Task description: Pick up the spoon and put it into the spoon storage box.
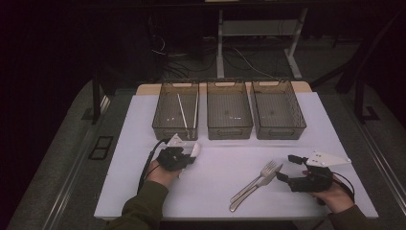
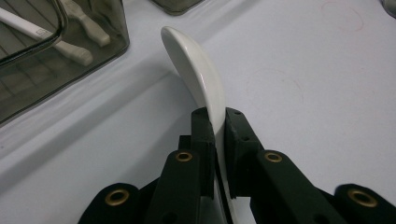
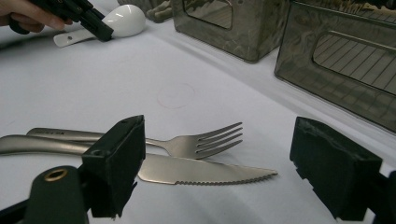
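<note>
My left gripper [image 1: 188, 156] [image 2: 215, 116] is shut on a white ceramic spoon [image 1: 195, 149] [image 2: 194, 70], gripping its handle; the bowl points toward the bins, just above the white table. In the right gripper view, the same spoon [image 3: 125, 19] and the left gripper [image 3: 100, 29] appear far off at the upper left. A metal fork [image 1: 268, 168] [image 3: 205, 140] and a serrated knife [image 1: 249, 189] [image 3: 205, 173] lie side by side on the table. My right gripper [image 1: 287, 167] [image 3: 224, 149] stands open just right of the fork's tines, with nothing between its jaws.
Three translucent grey bins stand in a row at the back: left [image 1: 174, 130], middle [image 1: 230, 132], right [image 1: 280, 132]. The left bin holds long white utensils [image 1: 182, 108]. The white table [image 1: 215, 163] ends close behind the bins and at the person's forearms.
</note>
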Tool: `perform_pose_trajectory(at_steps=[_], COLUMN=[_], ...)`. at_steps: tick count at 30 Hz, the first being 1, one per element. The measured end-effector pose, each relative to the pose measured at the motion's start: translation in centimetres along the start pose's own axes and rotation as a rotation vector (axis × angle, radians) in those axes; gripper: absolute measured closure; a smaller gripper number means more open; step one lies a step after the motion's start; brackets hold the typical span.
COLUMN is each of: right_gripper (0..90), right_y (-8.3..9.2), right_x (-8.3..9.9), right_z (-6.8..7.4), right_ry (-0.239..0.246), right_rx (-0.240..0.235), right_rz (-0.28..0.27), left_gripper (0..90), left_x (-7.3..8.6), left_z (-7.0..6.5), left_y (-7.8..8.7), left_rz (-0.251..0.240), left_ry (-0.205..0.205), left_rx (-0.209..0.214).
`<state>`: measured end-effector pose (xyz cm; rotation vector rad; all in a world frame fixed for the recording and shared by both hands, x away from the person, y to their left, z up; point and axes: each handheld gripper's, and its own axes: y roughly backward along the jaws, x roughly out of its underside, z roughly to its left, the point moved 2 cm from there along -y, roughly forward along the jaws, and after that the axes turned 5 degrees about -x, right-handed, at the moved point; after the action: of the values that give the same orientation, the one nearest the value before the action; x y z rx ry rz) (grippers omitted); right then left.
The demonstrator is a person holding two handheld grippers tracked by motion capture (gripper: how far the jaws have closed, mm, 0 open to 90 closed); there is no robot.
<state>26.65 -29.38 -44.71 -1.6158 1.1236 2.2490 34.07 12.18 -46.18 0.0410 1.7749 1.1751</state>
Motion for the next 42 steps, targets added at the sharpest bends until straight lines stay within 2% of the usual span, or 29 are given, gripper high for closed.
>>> perform_pose_trajectory(at_steps=[3,4,5,11,15,16,19,25,30,33,36,37,42], right_gripper=[18.0,18.0,18.0,18.0,17.9,18.0,18.0,17.9,17.9,18.0,18.0,18.0,18.0], right_y=[0.0,0.0,0.0,0.0,0.0,0.0,0.0,0.0,0.0,0.0,0.1,0.1,0.2], right_x=[0.0,0.0,0.0,0.0,0.0,0.0,0.0,0.0,0.0,0.0,0.0,0.0,0.0], right_z=[0.0,0.0,0.0,0.0,0.0,0.0,0.0,0.0,0.0,0.0,0.0,0.0,0.0], right_ry=[0.000,-0.001,0.000,-0.003,-0.011,-0.010,-0.006,-0.008,-0.002,-0.007,-0.009,-0.010,-0.013], right_rx=[-0.001,-0.001,0.000,0.001,0.000,0.000,-0.002,-0.002,-0.002,-0.002,0.000,-0.001,-0.001], right_rz=[0.002,0.003,0.005,0.004,0.002,0.001,0.001,0.003,0.002,-0.001,-0.003,-0.004,-0.005], left_gripper=[82.6,82.6,82.6,82.6,82.6,82.6,82.6,82.5,82.5,82.5,82.5,82.5,82.4], left_x=[-0.1,-0.2,-0.3,-1.5,-2.4,-2.8,-3.7,-6.5,-9.3,-10.9,-12.4,-12.7,-14.7], left_z=[0.0,0.1,0.0,-0.1,-0.3,-0.4,-0.6,-0.9,-0.8,-0.8,-0.7,-0.7,-0.8], left_y=[0.0,0.1,0.2,0.9,1.4,1.6,1.9,2.4,2.2,2.1,2.0,1.9,1.0], left_rz=[0.008,0.009,0.006,-0.023,-0.034,-0.047,-0.045,-0.074,-0.087,-0.108,-0.118,-0.127,-0.127], left_ry=[-0.001,-0.017,-0.012,-0.046,-0.062,-0.065,-0.086,-0.128,-0.159,-0.162,-0.197,-0.187,-0.205], left_rx=[0.003,0.001,0.000,0.012,0.039,0.059,0.084,0.125,0.130,0.140,0.139,0.139,0.138])
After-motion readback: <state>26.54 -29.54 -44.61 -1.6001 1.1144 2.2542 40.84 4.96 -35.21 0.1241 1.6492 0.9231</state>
